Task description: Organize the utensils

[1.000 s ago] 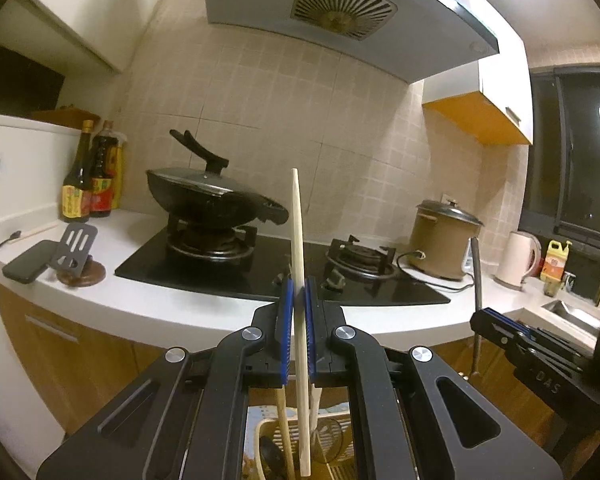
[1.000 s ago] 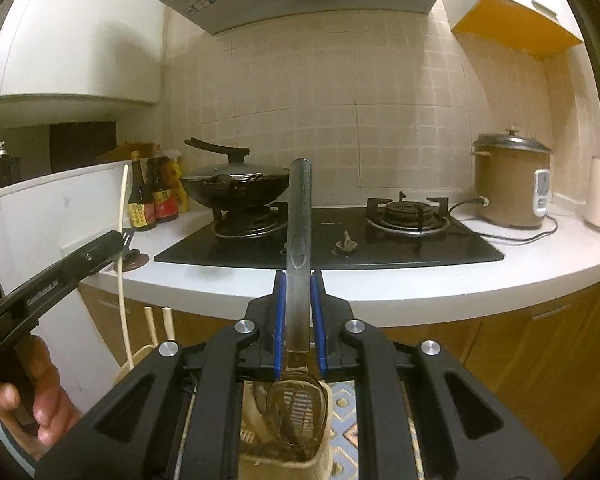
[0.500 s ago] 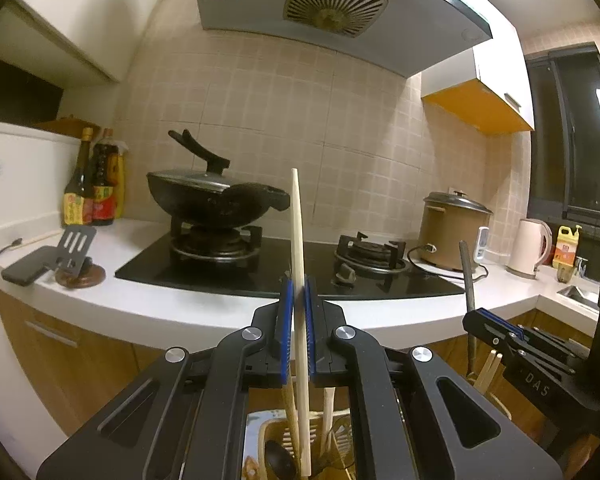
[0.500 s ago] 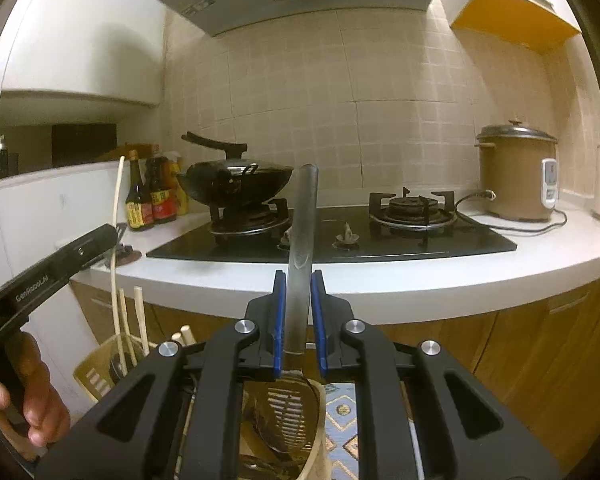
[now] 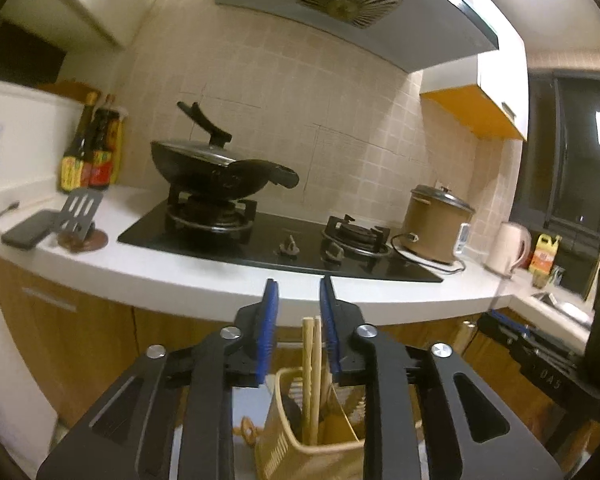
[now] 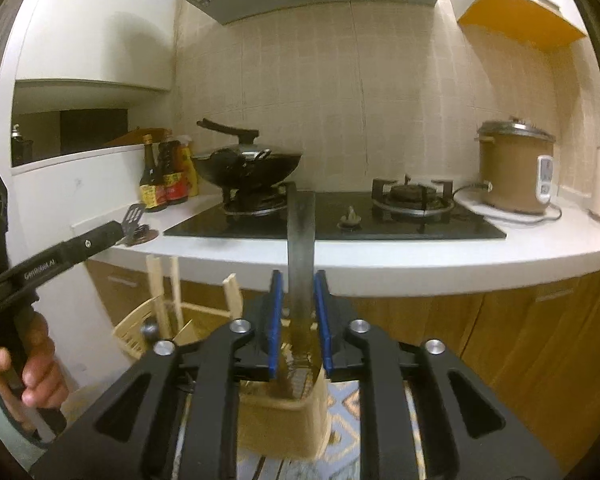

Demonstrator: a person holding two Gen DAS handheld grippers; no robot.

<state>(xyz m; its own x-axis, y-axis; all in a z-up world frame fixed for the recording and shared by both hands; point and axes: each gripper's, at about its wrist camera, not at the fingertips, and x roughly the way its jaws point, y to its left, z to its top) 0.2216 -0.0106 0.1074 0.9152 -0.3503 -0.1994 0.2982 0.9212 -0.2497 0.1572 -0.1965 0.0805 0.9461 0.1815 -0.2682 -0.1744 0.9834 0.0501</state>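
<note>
My left gripper (image 5: 298, 292) is open and empty, just above a beige slotted utensil basket (image 5: 292, 440). Wooden chopsticks (image 5: 312, 364) stand in that basket, below and between the fingers. My right gripper (image 6: 298, 284) has its jaws parted around the grey handle of a slotted metal spoon (image 6: 300, 240), with a small gap each side. The spoon's head sits in a second beige holder (image 6: 284, 420). The chopstick basket (image 6: 140, 332) and the left gripper (image 6: 60, 256) show at the left of the right wrist view.
A white counter (image 5: 204, 280) runs across ahead with a black gas hob, a lidded wok (image 5: 216, 168), a rice cooker (image 5: 436, 220), sauce bottles (image 5: 92, 148), a phone on a stand (image 5: 32, 232) and a kettle (image 5: 508, 248). Wooden cabinet doors lie below the counter.
My left gripper opened and let go of the chopsticks, which dropped into the basket. My right gripper opened around the spoon handle, and the spoon sank lower into its holder.
</note>
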